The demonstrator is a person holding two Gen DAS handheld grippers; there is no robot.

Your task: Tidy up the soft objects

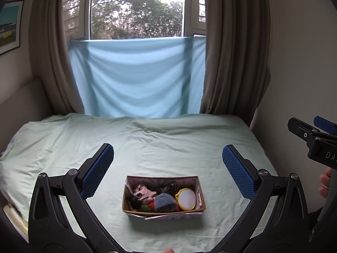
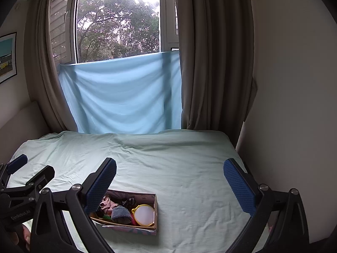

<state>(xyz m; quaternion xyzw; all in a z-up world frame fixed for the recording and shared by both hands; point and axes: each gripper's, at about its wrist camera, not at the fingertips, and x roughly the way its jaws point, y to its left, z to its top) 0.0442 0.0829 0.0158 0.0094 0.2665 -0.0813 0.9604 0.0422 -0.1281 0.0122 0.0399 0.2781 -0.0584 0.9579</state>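
A small cardboard box (image 1: 199, 186) sits on the pale green bed sheet (image 1: 158, 143). It holds a pink soft toy (image 1: 144, 192), a grey-blue knitted piece (image 1: 165, 201), a dark fluffy item (image 1: 169, 187) and a yellow-rimmed round mirror (image 1: 186, 198). My left gripper (image 1: 168, 164) is open and empty, above and just behind the box. My right gripper (image 2: 169, 181) is open and empty, with the box (image 2: 155, 208) low and to its left; its left finger hides the box's left end. Each gripper shows at the other view's edge.
The bed reaches back to a light blue cloth (image 1: 137, 78) hung under the window, between brown curtains (image 1: 233, 52). A wall (image 2: 294, 84) runs along the bed's right side. A framed picture (image 1: 9, 27) hangs on the left wall.
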